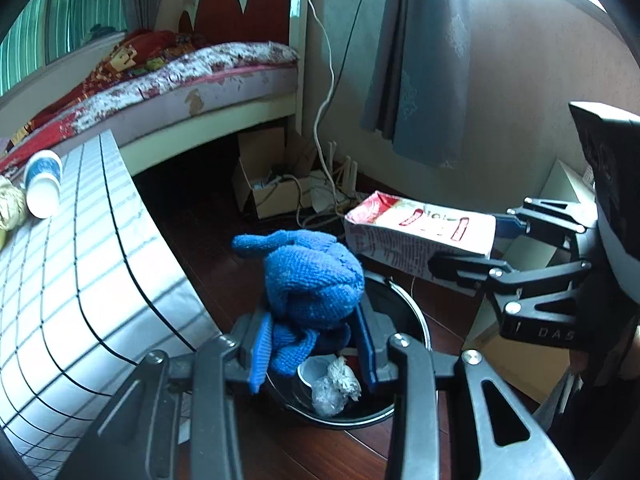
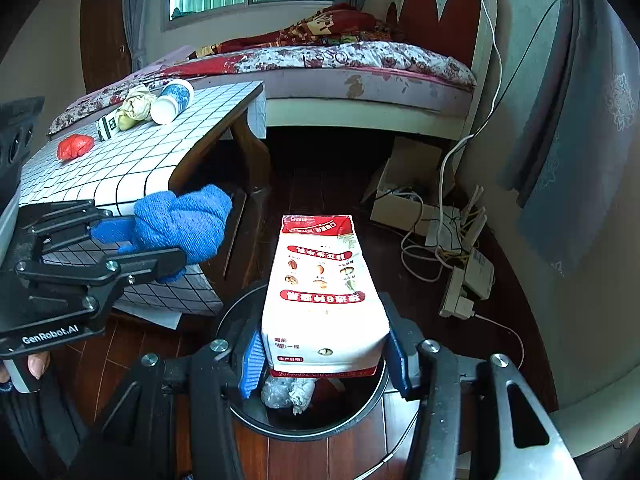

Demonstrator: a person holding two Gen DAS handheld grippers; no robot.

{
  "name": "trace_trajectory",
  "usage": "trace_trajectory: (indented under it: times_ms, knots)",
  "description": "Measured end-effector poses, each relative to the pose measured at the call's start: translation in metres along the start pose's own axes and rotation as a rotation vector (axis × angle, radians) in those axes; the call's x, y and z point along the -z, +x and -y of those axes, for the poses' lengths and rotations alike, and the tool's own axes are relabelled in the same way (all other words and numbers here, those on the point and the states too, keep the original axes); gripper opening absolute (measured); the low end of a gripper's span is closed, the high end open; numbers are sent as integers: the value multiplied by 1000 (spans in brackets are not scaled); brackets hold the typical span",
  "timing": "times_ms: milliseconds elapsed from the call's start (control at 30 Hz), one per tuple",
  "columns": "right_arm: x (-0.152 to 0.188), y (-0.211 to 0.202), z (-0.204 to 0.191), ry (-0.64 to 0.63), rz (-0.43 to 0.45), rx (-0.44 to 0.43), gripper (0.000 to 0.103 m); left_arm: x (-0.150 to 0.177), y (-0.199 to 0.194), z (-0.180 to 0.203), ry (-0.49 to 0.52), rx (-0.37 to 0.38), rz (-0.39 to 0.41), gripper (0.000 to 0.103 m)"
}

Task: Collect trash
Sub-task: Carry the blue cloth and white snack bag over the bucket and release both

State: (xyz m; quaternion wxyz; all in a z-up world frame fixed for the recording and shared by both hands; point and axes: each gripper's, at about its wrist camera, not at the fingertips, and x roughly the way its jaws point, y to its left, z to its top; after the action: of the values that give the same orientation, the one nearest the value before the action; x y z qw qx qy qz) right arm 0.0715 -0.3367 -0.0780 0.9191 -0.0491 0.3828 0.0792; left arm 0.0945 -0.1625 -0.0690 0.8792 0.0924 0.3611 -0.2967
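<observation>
A bedroom with a dark wooden floor (image 2: pixel 320 184): a bed (image 2: pixel 360 64) with a red and white headboard stands against the far wall, under a flowered cover, and grey-blue curtains (image 1: pixel 420 60) hang beside it. In front of the bed is a low worktop (image 2: pixel 132 160) covered in a white cloth with a black grid. On it lie a blue-and-white paper cup (image 2: pixel 172 100) on its side, a crumpled wad of paper (image 2: pixel 138 106) touching the cup, a small green-and-white box (image 2: pixel 107 125) and, apart from these, a red crumpled lump (image 2: pixel 75 146).

On the floor just beside the worktop stands a round black bin (image 2: pixel 360 412) (already holding a scrunched clear wrapper (image 1: pixel 334 388) and a small white cup (image 1: pixel 314 370)). An open cardboard box (image 1: pixel 264 196) and a tangle of white cables (image 2: pixel 448 240) sit by the wall.

The right claw (image 2: pixel 324 356) pinches a white and red carton (image 2: pixel 320 296) at its lower end, holding it over the bin's opening. The left claw (image 1: pixel 312 348) pinches a blue knitted glove (image 1: pixel 312 280), bunched up above the pads, over the bin's rim on the worktop side. A fingertip (image 2: pixel 38 364) of the person shows at the left handle.
</observation>
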Motion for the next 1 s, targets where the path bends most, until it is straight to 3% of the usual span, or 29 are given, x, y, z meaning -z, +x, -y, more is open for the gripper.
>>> trace_trajectory:
  times_ms: [400,467,500,533,567,667,767,1000]
  knots:
    - [14,31,0,-33,-118,-46,53,15,32,2,-21,46,-90,39]
    - [16,41,3,-21,-151,-44,57,18,41,3,-27,80,-125,49]
    - [18,50,7,-12,-183,-7,76,20,46,1,-36,62,-142,66]
    - [21,59,13,5,-221,39,88,22,49,-1,-46,8,-150,94]
    - [24,66,19,23,-255,60,100,25,50,-4,-57,-43,-148,103]
    - [28,75,27,46,-308,101,102,32,49,-12,-97,-97,-139,102]
    - [30,74,25,28,-305,116,102,34,49,-16,-111,-138,-133,102]
    - [30,74,21,-6,-304,129,102,34,45,-19,-97,-152,-121,102]
